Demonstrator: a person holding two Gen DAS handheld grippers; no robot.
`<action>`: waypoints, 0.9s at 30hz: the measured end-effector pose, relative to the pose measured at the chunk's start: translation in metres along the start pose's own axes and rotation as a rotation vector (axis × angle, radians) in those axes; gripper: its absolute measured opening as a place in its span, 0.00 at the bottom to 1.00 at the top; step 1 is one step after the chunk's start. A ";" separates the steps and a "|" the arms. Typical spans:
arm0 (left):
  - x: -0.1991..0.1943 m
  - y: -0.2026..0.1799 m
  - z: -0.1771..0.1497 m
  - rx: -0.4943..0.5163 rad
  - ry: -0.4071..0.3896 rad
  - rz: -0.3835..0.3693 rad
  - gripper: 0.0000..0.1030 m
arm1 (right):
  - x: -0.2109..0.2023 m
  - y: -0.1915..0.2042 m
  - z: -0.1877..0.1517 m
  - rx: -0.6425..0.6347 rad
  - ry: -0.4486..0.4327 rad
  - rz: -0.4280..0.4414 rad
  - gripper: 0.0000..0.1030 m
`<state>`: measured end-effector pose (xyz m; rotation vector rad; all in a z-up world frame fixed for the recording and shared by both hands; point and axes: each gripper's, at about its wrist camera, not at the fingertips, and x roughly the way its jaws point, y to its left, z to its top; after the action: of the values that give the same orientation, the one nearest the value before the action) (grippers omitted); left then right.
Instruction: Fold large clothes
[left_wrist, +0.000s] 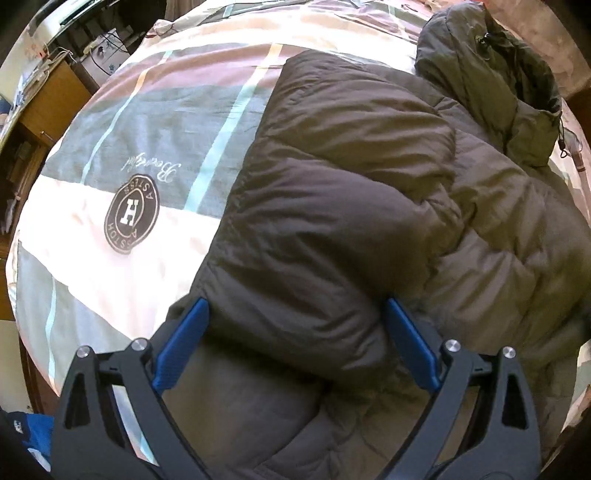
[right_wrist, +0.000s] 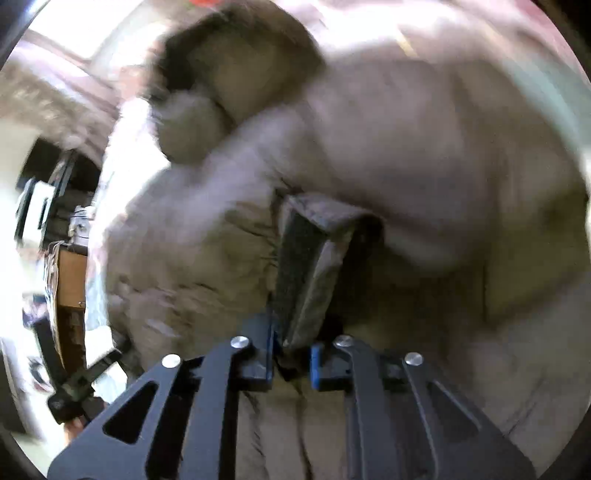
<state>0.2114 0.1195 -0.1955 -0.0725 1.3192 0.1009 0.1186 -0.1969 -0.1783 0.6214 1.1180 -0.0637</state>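
An olive-brown puffer jacket (left_wrist: 369, 192) lies spread on a bed's striped duvet (left_wrist: 122, 122), its hood (left_wrist: 491, 81) toward the far end and one sleeve (left_wrist: 314, 206) folded across the body. The left gripper (left_wrist: 295, 343) hangs with blue pads (left_wrist: 184, 343) spread wide on either side of the sleeve's cuff end, not pinching it. The right gripper (right_wrist: 291, 354) is clenched on a strap-like tab (right_wrist: 314, 266) of the jacket.
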 end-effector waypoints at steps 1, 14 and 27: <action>0.000 0.000 0.001 -0.011 0.000 0.001 0.94 | -0.010 0.009 0.008 -0.022 -0.056 0.017 0.12; 0.001 -0.012 0.012 -0.076 -0.026 0.076 0.94 | 0.024 -0.024 0.078 0.085 -0.113 -0.019 0.48; 0.013 -0.007 0.010 -0.076 0.013 0.164 0.96 | 0.029 0.034 0.030 -0.287 -0.018 -0.027 0.74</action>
<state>0.2246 0.1139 -0.2060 -0.0298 1.3328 0.2902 0.1681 -0.1756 -0.1801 0.3487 1.0931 0.0678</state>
